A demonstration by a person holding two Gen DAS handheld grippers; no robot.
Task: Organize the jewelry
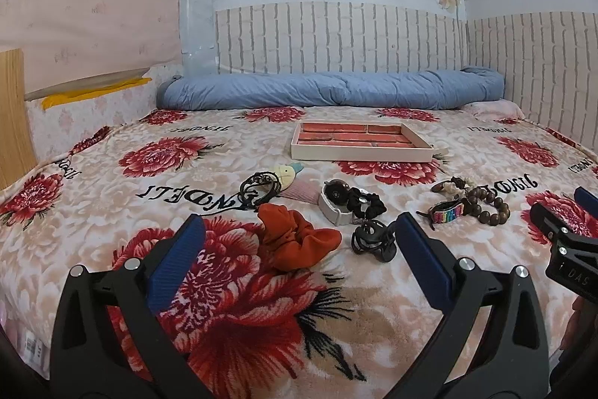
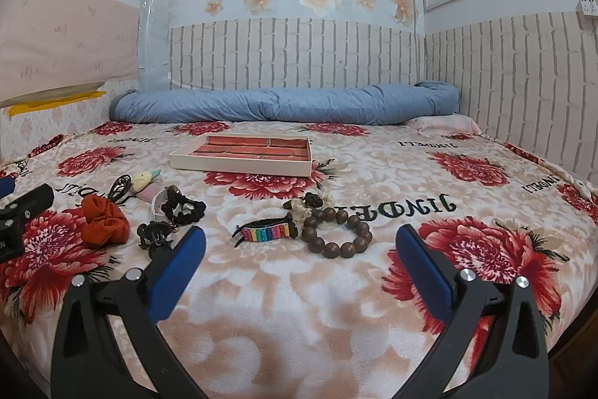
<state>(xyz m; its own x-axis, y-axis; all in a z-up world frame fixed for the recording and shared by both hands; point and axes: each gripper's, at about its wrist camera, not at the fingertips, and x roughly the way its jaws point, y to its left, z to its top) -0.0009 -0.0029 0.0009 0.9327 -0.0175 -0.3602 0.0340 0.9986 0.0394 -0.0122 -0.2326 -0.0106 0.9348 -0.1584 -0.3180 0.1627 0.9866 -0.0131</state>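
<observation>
A shallow white tray with red compartments (image 1: 360, 156) (image 2: 239, 167) lies on the flowered bed cover, beyond the jewelry. In front of it lie an orange scrunchie (image 1: 295, 242) (image 2: 102, 221), a black claw clip (image 1: 373, 237) (image 2: 153, 238), a white strap with a black scrunchie (image 1: 351, 202) (image 2: 183, 206), a rainbow bracelet (image 1: 446, 214) (image 2: 265, 233) and a brown bead bracelet (image 1: 489, 206) (image 2: 336, 234). My left gripper (image 1: 299, 230) is open just short of the orange scrunchie. My right gripper (image 2: 301, 236) is open in front of the bead bracelet. Neither holds anything.
A black cord loop (image 1: 258, 187) and a small fish-shaped clip (image 1: 286, 172) lie left of the pile. A rolled blue quilt (image 1: 329, 90) runs along the brick-patterned wall. A wooden board (image 1: 15, 114) stands at the bed's left edge.
</observation>
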